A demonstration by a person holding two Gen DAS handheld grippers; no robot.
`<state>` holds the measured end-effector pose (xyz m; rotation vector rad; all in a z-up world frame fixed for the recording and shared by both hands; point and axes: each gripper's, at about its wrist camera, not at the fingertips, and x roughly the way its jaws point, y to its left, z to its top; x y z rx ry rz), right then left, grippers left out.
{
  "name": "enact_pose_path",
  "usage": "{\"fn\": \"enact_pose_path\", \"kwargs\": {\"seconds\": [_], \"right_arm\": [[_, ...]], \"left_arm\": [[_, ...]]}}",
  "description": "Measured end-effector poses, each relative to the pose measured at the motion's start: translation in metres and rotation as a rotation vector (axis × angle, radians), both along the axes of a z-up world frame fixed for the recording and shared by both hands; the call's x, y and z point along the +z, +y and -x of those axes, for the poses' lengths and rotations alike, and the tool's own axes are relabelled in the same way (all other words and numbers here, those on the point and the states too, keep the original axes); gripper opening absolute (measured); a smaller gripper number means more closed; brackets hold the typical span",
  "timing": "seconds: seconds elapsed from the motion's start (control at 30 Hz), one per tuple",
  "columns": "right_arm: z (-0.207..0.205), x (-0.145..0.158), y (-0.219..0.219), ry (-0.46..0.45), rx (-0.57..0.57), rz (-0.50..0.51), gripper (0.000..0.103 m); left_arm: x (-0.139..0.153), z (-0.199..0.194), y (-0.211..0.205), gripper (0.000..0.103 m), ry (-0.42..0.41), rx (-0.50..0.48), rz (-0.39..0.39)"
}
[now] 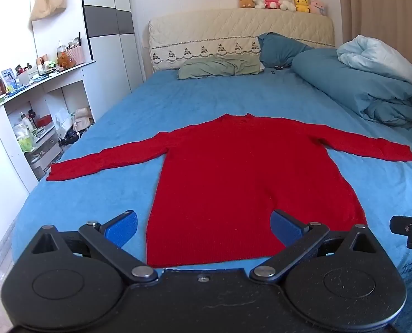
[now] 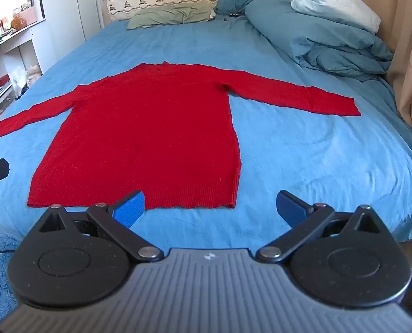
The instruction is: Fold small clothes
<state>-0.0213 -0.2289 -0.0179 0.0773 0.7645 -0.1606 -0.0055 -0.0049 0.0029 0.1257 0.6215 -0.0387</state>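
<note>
Both claws stand with their blue fingers spread wide and nothing between them; our left gripper (image 1: 203, 226) hangs over the near hem of the red sweater (image 1: 244, 183), our right gripper (image 2: 210, 208) sits at the hem's right corner, partly over bare sheet. We see the sweater lying flat, front down or up we cannot tell, on the blue bed sheet (image 2: 303, 144); its collar points to the headboard (image 1: 233, 36), both sleeves stretch out sideways. Beyond it we note a green pillow (image 1: 220, 66); a rolled teal duvet (image 2: 325, 38) lies at the right; plush toys (image 1: 282, 1) line the headboard top; cluttered white shelves (image 1: 37, 105) stand left of the bed.
</note>
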Motion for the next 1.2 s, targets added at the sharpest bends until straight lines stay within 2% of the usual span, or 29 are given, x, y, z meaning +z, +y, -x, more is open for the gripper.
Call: {"fn": "enact_pose_path", "kwargs": {"seconds": [0.17, 1.2], "right_arm": [[-0.001, -0.004, -0.009, 0.001, -0.002, -0.003, 0.103], [0.002, 0.004, 0.002, -0.008, -0.007, -0.003, 0.103]], "left_arm": [[0.000, -0.001, 0.000, 0.103, 0.002, -0.004, 0.002], [-0.002, -0.004, -0.002, 0.103, 0.009, -0.016, 0.000]]}}
